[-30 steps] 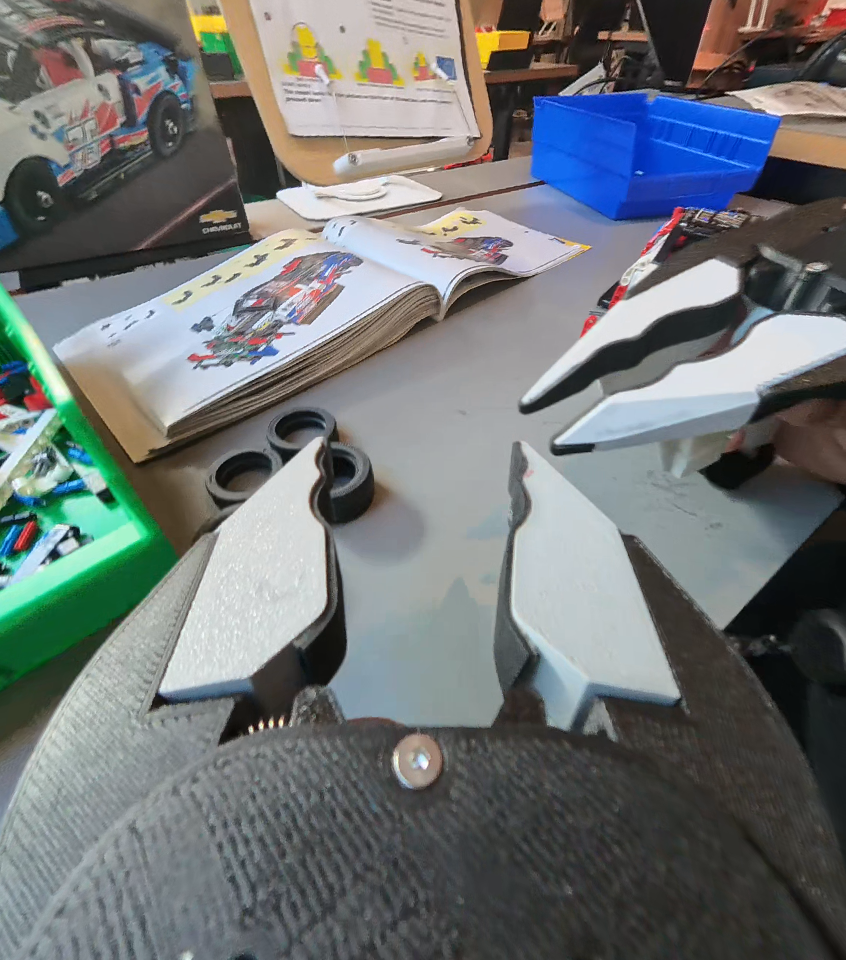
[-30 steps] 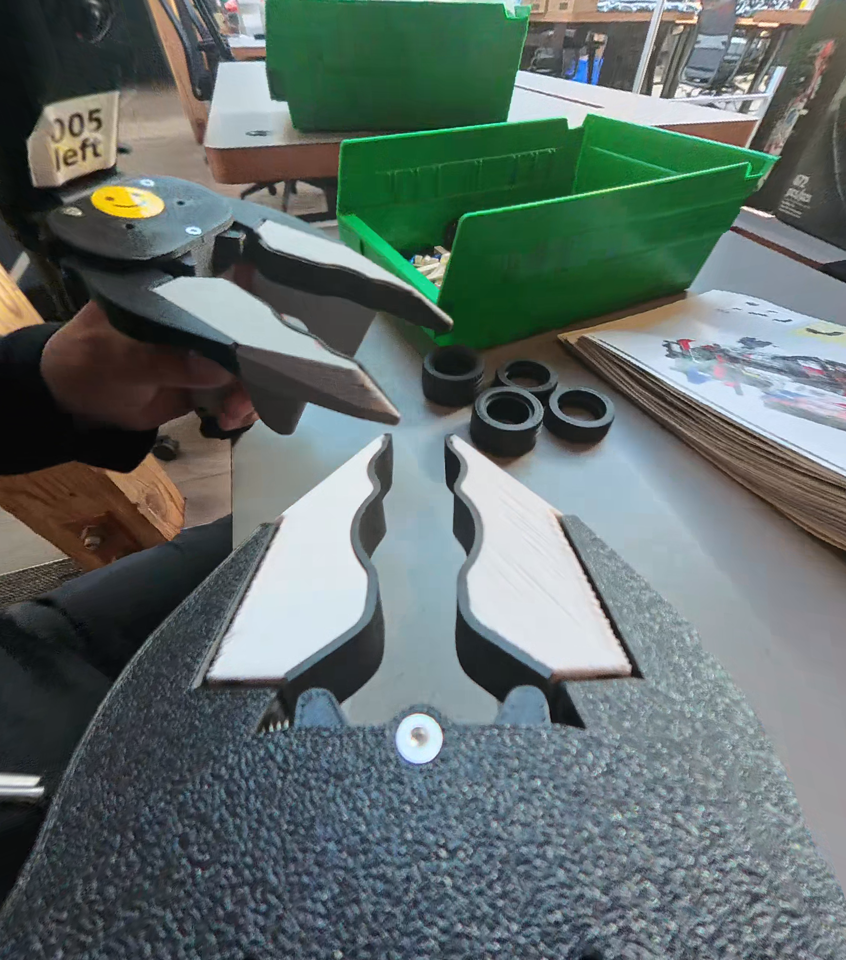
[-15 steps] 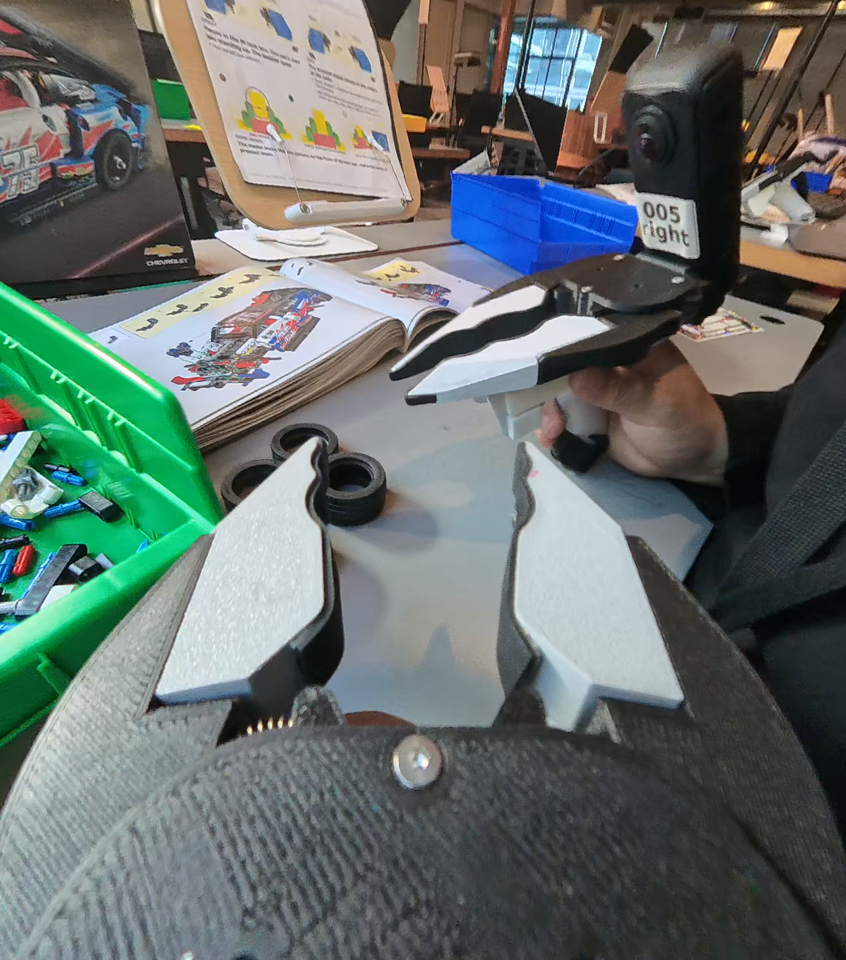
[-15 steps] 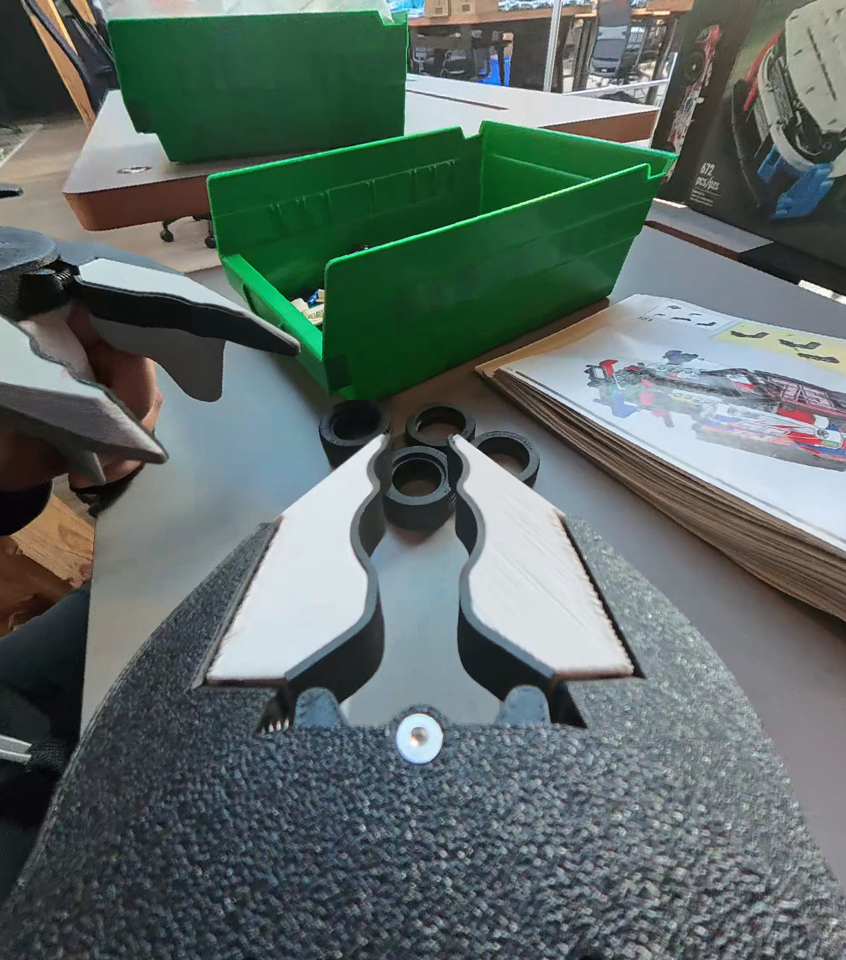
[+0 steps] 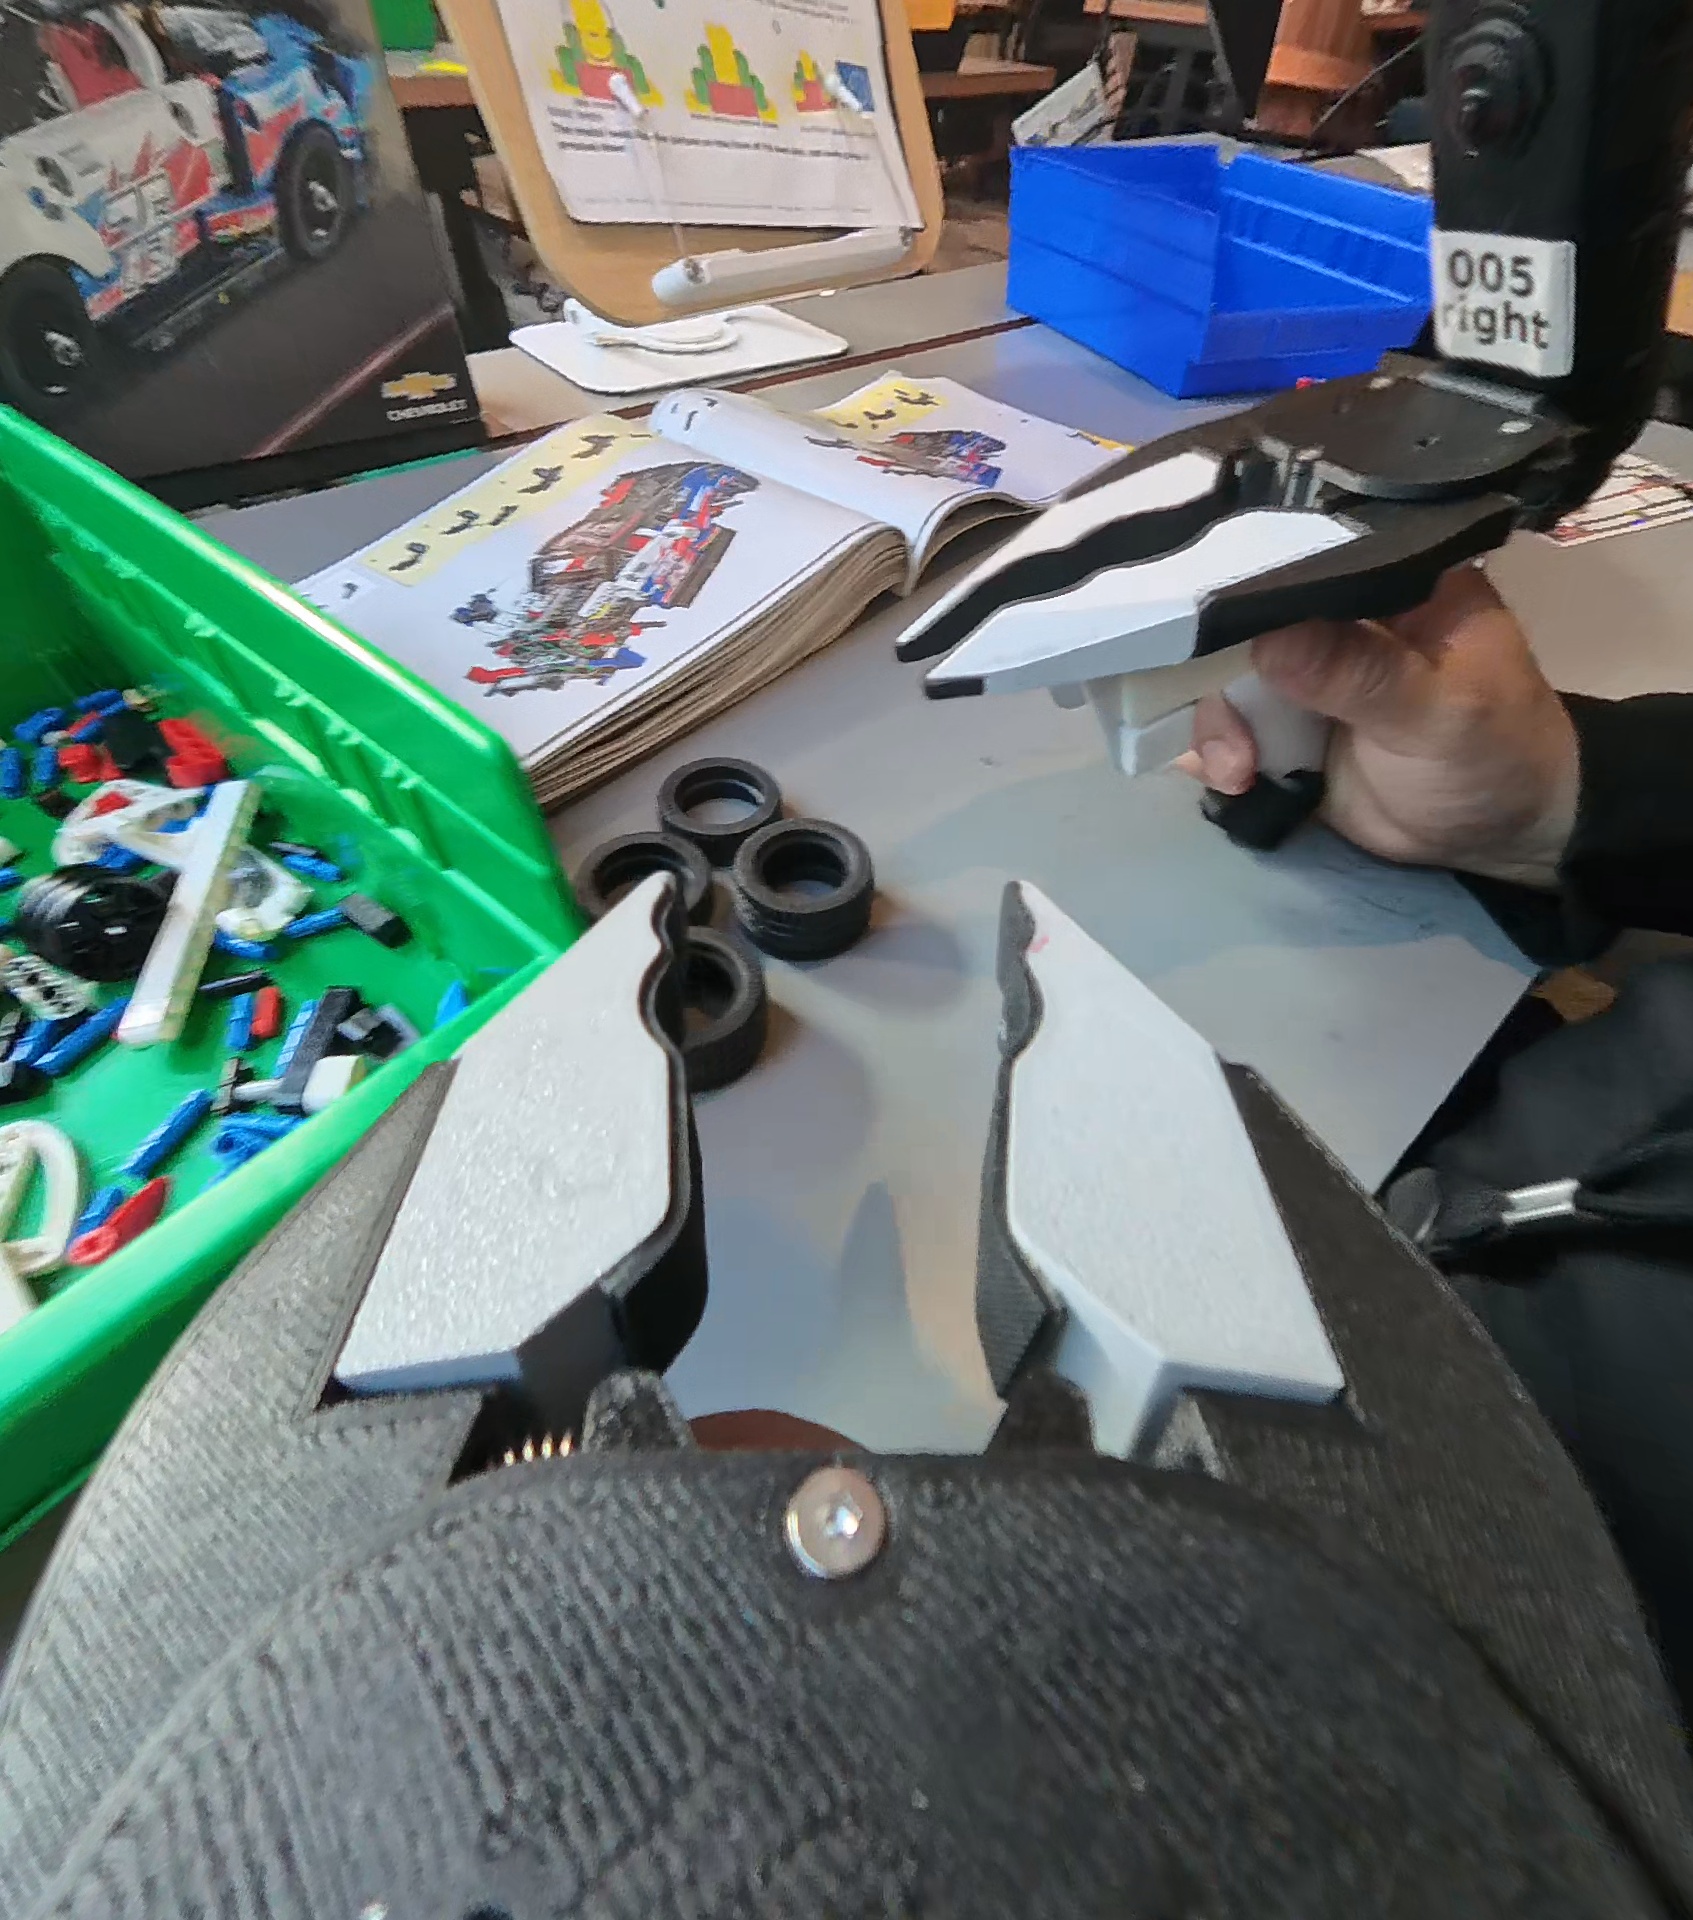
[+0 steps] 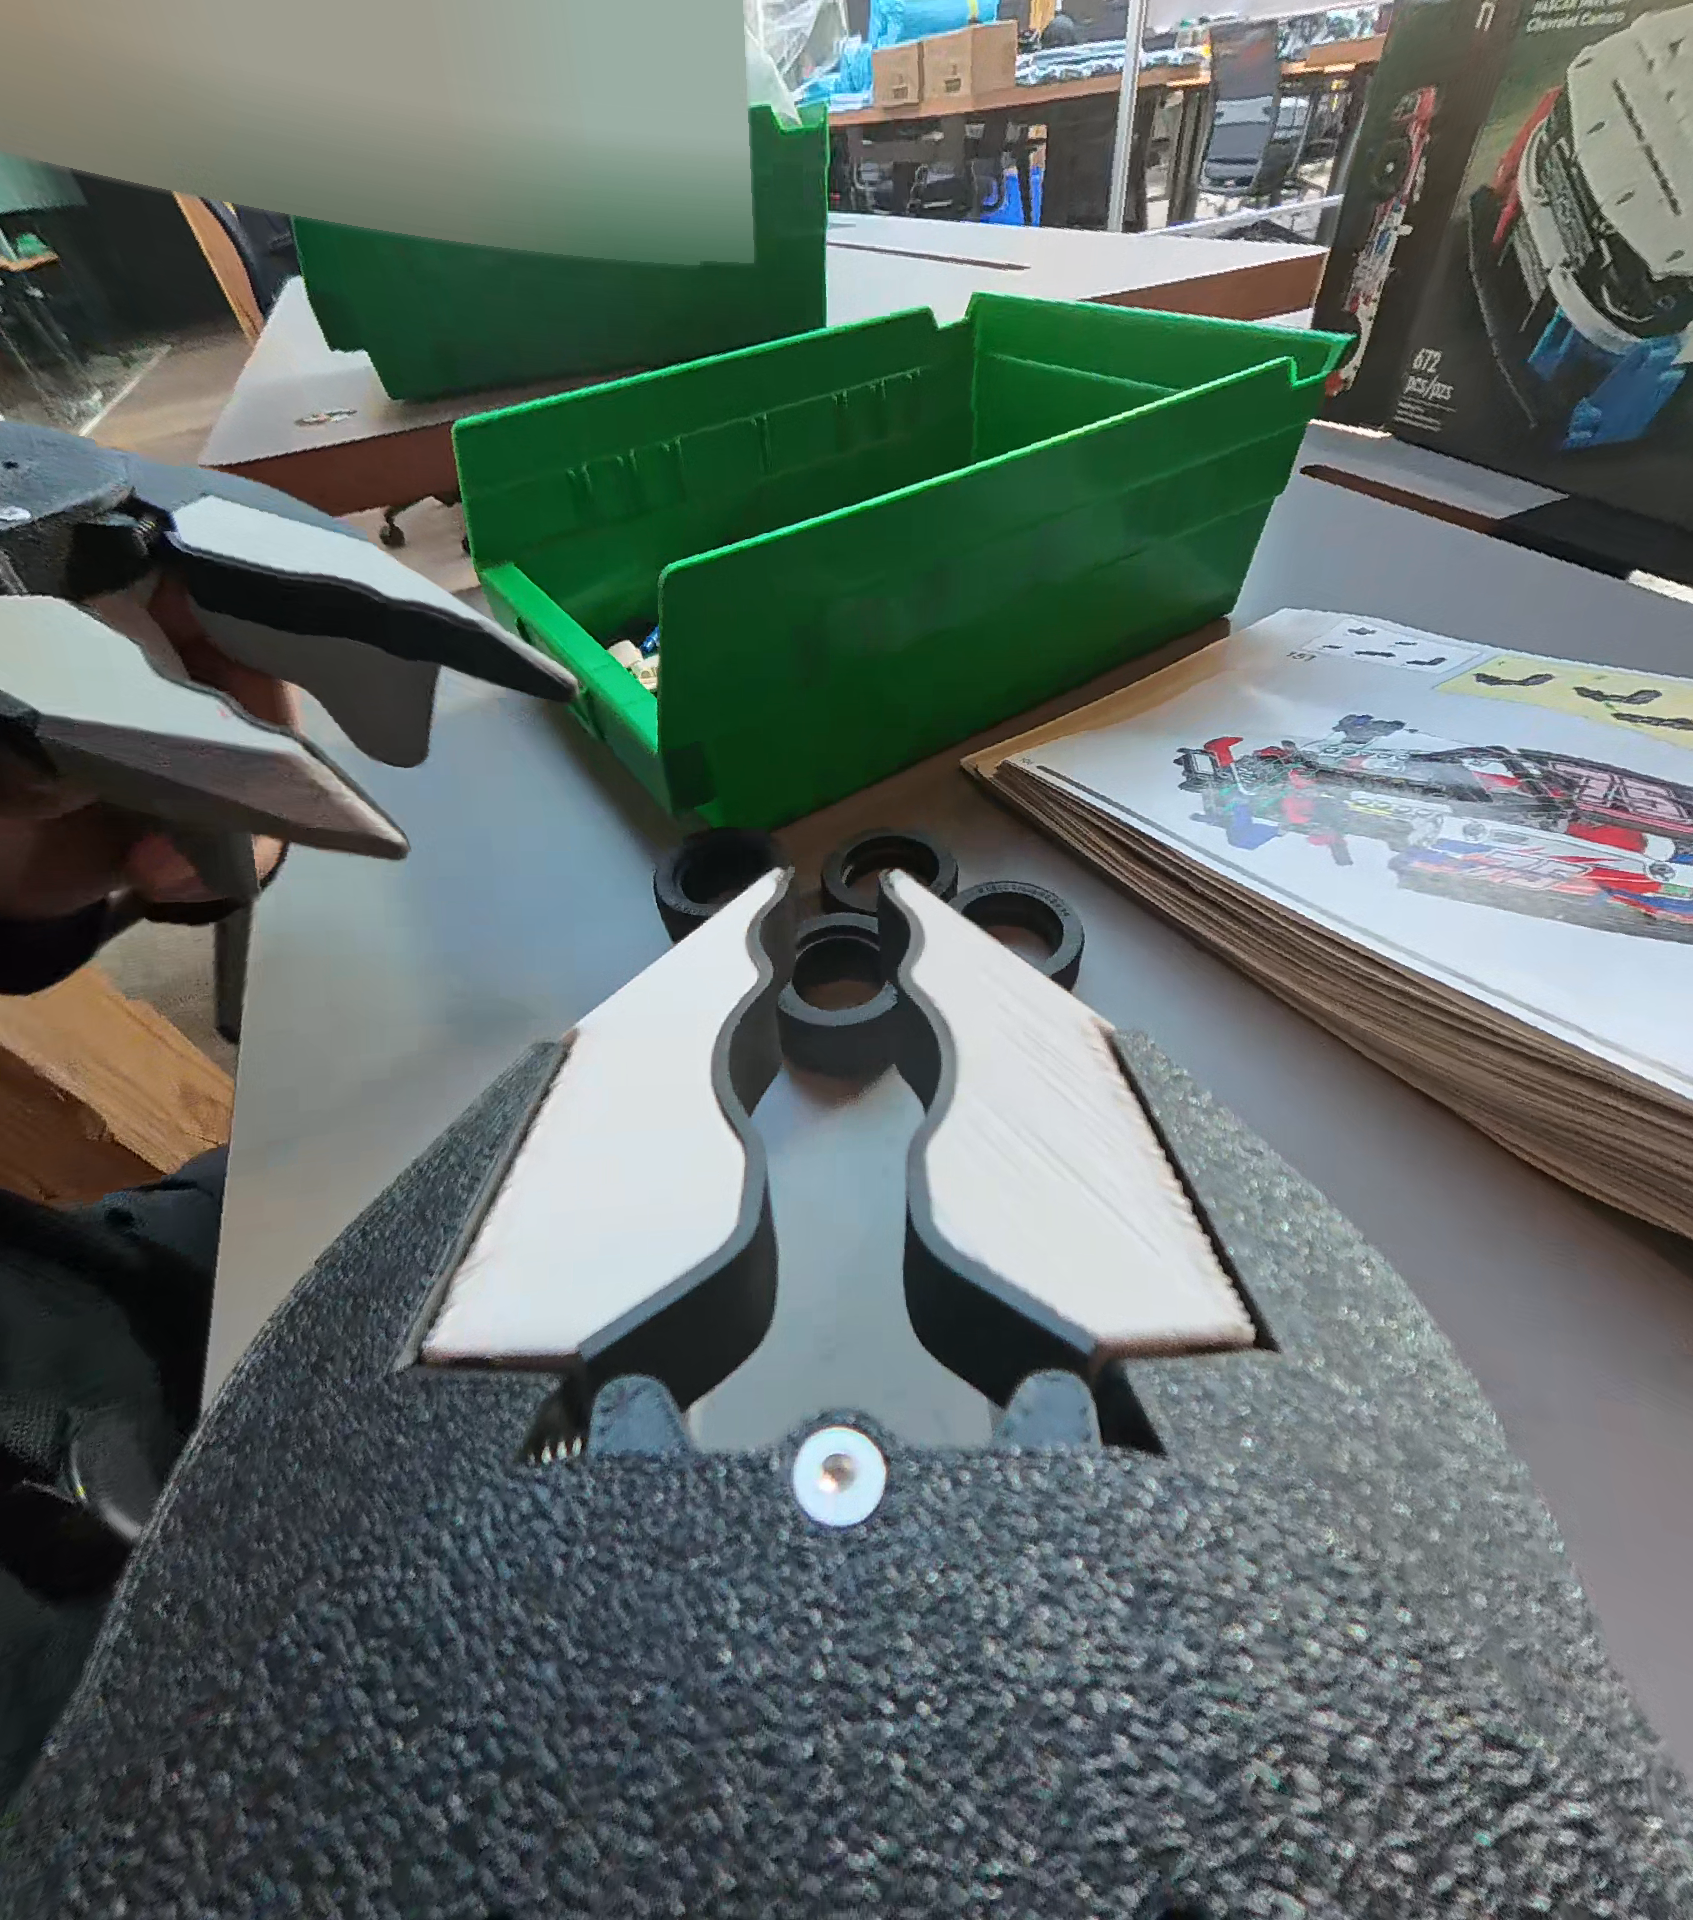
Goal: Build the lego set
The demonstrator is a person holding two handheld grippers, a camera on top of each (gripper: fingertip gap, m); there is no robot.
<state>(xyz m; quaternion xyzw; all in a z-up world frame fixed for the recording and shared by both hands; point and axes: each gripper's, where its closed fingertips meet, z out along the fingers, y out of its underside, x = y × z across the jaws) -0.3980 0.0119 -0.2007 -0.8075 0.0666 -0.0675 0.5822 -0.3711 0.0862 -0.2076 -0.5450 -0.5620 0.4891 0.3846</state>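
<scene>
right gripper open above tyres; left gripper open

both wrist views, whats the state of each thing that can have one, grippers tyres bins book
left gripper: open, empty
right gripper: open, in the air, empty
tyres: four, loose on the table, off any wheel
green bin: open top, holding loose pieces
instruction book: lying open
blue bin: open top, contents hidden
</scene>
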